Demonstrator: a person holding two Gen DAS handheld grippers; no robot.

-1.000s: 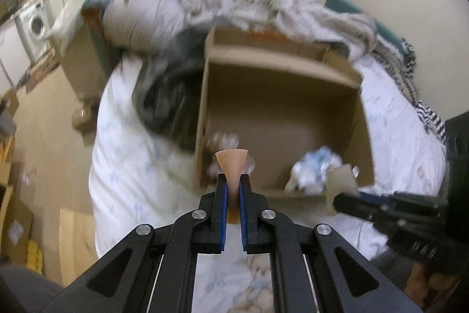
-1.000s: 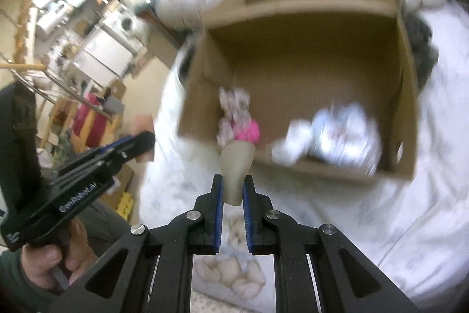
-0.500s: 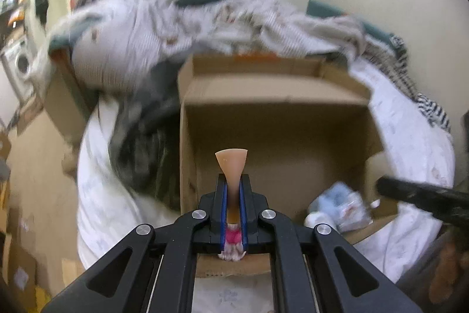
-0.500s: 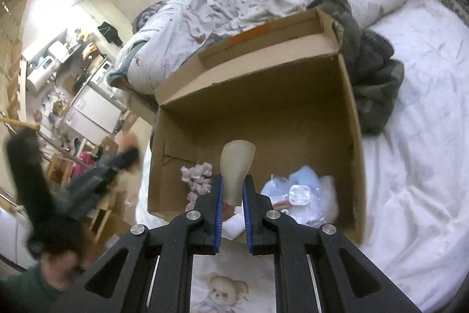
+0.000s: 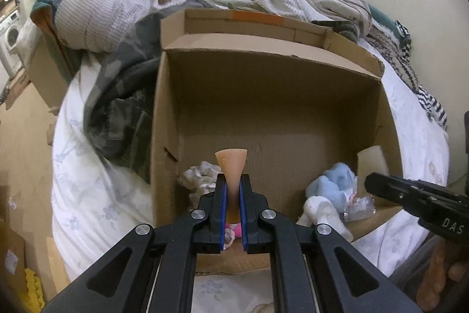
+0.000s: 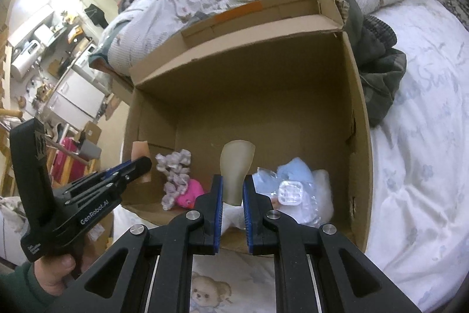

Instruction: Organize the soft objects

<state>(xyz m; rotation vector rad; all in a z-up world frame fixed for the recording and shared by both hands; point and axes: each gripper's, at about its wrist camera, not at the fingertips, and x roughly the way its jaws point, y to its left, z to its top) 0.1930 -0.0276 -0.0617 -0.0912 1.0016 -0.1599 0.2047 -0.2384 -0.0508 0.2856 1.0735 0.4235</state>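
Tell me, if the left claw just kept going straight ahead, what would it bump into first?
Probably the grey plush toy lying inside the cardboard box, just past the left claw; beyond that, the box floor. Depth is hard to judge.

Both grippers, left gripper [image 5: 231, 197] and right gripper [image 6: 232, 191], are matte black with blue-lined jaws, silver screws and white lettering; a dark green sleeve [image 6: 17, 294] covers the wrist.
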